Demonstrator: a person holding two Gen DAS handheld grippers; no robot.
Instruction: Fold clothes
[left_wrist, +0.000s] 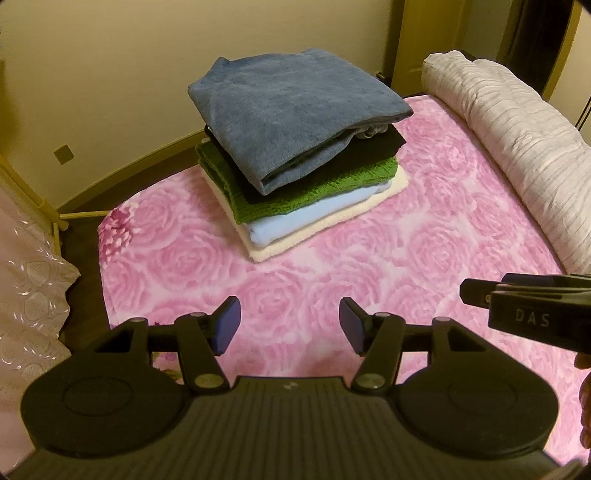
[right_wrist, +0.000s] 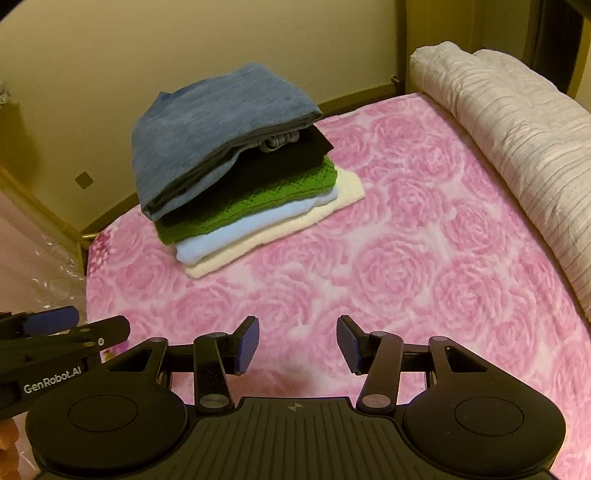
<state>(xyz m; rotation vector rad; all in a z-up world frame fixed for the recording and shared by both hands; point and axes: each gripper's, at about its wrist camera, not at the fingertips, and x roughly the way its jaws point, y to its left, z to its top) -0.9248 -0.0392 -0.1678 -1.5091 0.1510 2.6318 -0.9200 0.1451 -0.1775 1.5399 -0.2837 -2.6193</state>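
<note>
I am holding both claws spread and empty, left (left_wrist: 290, 325) and right (right_wrist: 297, 341). The folded stack (left_wrist: 295, 155) is lying at 12 o'clock, apart, slightly nearer my left.

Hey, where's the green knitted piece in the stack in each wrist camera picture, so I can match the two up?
Left wrist: green knit sits centre, slightly above the middle, third in the stack.
Right wrist: green knit sits left of centre, same layer.
Shared landmark: the blue-grey top garment crowning the stack.
</note>
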